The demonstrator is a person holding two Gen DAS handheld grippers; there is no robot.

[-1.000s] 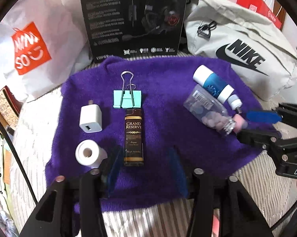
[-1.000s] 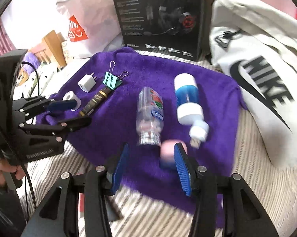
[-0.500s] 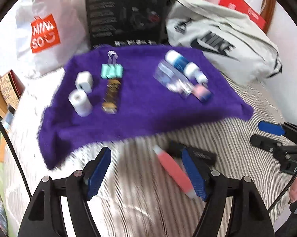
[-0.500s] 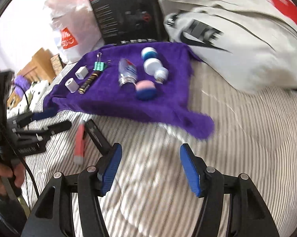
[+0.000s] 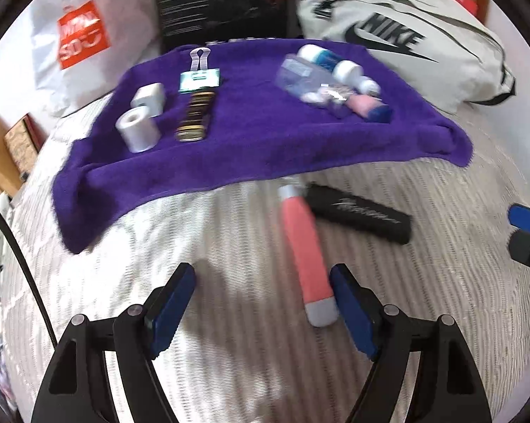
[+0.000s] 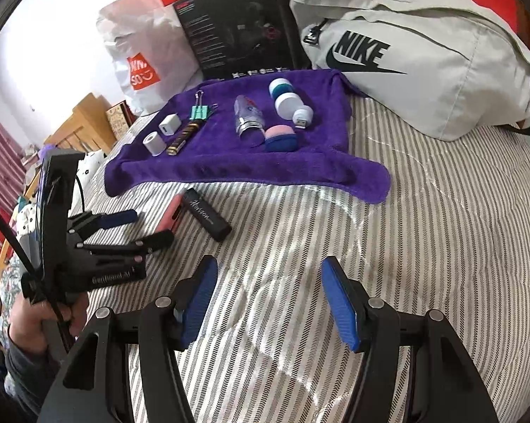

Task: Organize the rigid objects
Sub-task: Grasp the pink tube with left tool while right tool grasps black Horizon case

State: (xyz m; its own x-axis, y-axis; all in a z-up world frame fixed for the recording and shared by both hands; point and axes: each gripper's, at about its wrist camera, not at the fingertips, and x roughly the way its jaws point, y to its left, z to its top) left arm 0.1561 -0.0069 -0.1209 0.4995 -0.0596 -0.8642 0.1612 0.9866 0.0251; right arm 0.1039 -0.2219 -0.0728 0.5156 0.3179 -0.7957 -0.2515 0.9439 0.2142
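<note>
Clear plastic bottle [image 6: 248,120] lies on its side on the purple towel [image 6: 229,165], pale lumps inside at the neck end in the left wrist view, too blurred there to say what they are. Beside it a white-and-blue bottle [image 6: 282,97], also lying down, with a small white USB piece [image 6: 303,117] at its cap end and a pink-and-blue round object [image 6: 281,137] just in front. On the towel's other side: white charger cube [image 6: 169,124], white tape roll [image 6: 153,142], dark miniature bottle [image 6: 183,139] with gold print, not legible here, and a teal binder clip [image 6: 199,111] at its far end. Off the towel, on the striped grey-and-white bedcover [image 6: 406,229], a coral pink tube [image 5: 305,250] and a black case [image 6: 205,214] with cursive white script lie touching near the towel's front edge. Behind the towel: white bag [image 6: 140,53] with an orange "MINI SO" patch, black box [image 6: 236,28] showing a headset, pale "NIKE" bag [image 6: 406,56], red boxes behind. Wooden furniture at the left. Left gripper [image 5: 261,308] hangs low over the bedcover, jaws wide apart and empty, the pink tube's grey end just inside its right finger. Right gripper [image 6: 268,303] likewise wide apart, nothing between its pads, over bare bedcover. A hand [image 6: 43,320] holds the left gripper's handle.
</note>
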